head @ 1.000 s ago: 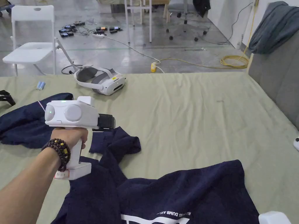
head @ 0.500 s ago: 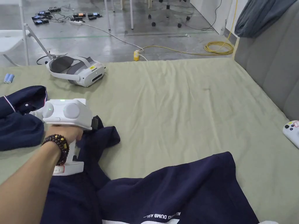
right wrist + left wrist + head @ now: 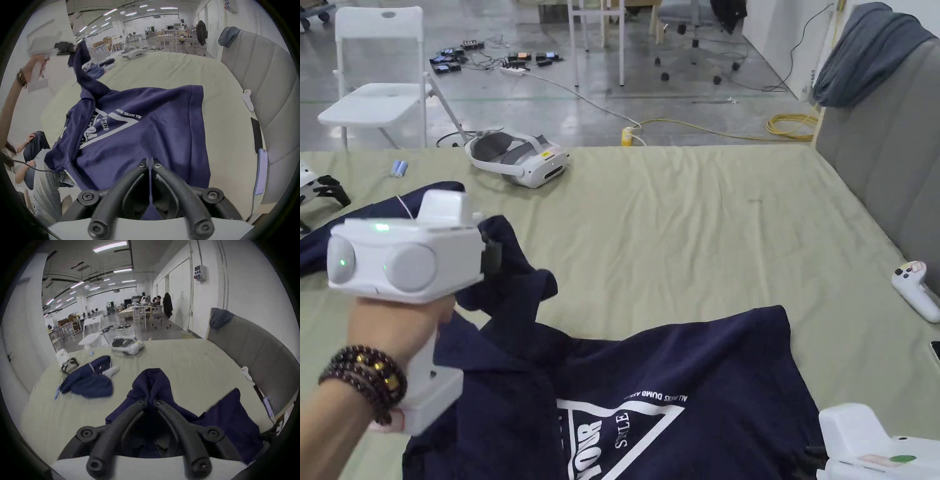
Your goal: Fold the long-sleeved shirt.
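Pinching a sleeve of the navy long-sleeved shirt [image 3: 151, 386], the left gripper [image 3: 150, 403] fingers are closed and raised, probably to straighten it; the right gripper [image 3: 150, 164] fingers clamp its near edge, anchoring the body, print up, on the bed [image 3: 706, 206].

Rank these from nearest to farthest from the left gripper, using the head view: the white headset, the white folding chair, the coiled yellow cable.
From the left gripper:
1. White headset, on the bed just beyond it.
2. White folding chair, on the floor past the bed's far-left edge.
3. Coiled yellow cable, on the floor far right.
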A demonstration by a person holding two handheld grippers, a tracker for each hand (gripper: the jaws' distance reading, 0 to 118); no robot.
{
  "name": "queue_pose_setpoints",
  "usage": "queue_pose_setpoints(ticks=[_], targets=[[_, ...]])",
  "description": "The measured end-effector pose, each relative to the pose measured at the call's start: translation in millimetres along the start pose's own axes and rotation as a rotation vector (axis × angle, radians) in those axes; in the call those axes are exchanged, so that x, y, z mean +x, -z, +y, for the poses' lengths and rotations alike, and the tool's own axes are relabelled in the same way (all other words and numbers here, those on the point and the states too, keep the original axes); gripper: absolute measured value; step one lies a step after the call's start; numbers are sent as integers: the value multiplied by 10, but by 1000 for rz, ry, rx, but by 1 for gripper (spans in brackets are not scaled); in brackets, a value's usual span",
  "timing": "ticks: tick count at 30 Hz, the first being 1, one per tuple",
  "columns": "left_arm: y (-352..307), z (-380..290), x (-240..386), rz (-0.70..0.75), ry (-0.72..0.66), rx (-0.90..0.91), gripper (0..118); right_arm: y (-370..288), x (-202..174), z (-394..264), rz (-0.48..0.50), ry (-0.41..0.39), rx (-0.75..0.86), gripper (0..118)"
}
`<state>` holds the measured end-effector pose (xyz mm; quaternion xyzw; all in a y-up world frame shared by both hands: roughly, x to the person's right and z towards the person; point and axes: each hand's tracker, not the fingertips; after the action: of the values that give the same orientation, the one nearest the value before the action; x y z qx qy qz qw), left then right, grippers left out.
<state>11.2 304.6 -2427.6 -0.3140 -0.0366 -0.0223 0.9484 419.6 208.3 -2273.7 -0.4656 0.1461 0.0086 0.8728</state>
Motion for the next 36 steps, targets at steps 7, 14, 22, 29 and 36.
queue_pose_setpoints(ticks=[7, 14, 22, 29, 36], targets=[[188, -1538, 151, 87, -271, -308, 10, -243, -42, -152, 3, -4, 15, 1], [401, -1925, -4, 64, -452, -252, 53, -472, -117, -176, -11, -24, 30, 1], [-466, -1643, -174, -32, -352, -157, 41, -441, -163, -162, -11, -11, 49, 1], [-568, -1262, -333, -56, -281, -102, 4, -337, -172, -102, -13, 10, 45, 1], [502, -801, -459, -4, -195, -243, 87, -149, -142, 37, -68, 36, 14, 1]])
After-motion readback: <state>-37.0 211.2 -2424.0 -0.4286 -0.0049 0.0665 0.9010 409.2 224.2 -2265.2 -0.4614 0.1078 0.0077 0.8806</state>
